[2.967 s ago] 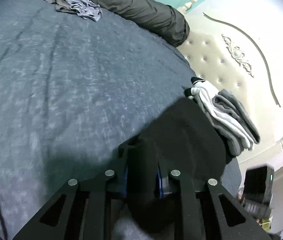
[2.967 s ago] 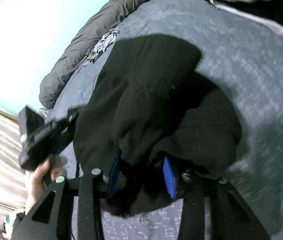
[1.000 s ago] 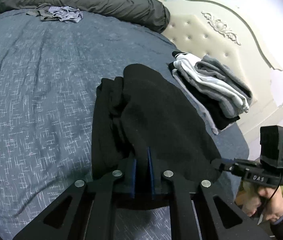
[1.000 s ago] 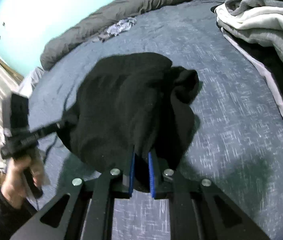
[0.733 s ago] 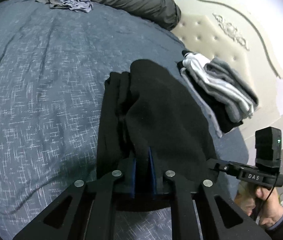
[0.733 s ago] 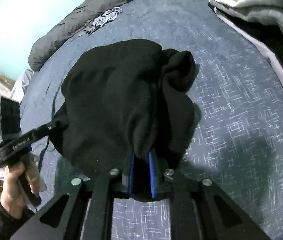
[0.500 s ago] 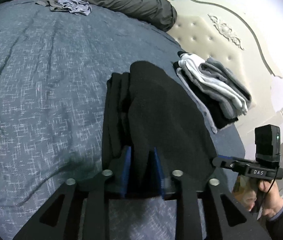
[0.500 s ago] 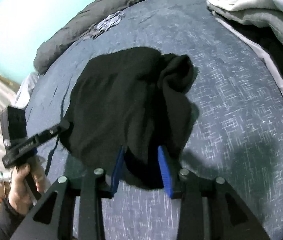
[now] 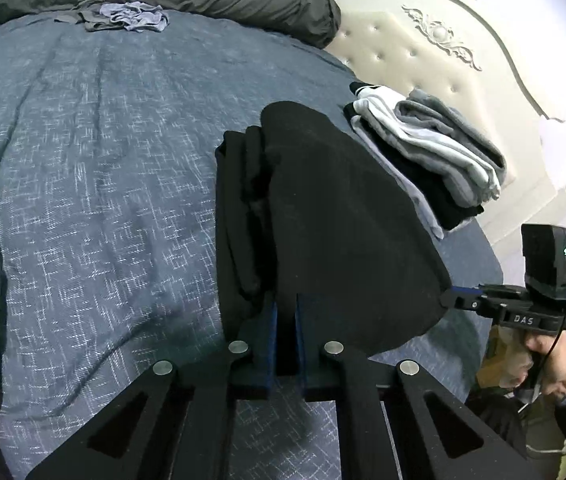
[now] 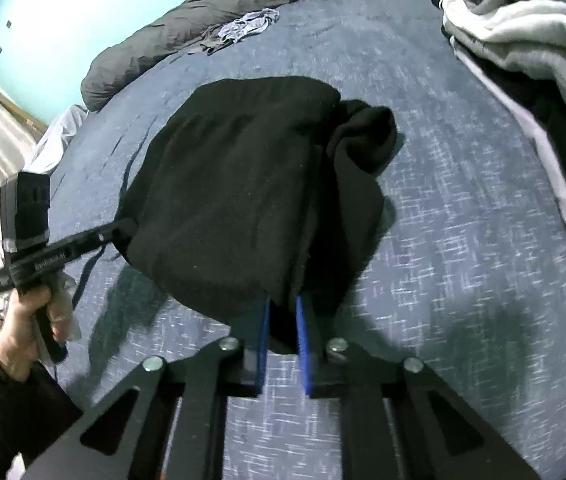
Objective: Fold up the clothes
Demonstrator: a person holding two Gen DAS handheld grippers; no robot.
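Your black garment (image 9: 335, 216) lies bunched on the bed (image 9: 95, 184), long axis running from its near edge toward the folded stack (image 9: 435, 152) by the headboard. Both your left gripper (image 9: 286, 312) and right gripper (image 10: 283, 316) are clamped on its near hem. Only the right view shows the wall side.
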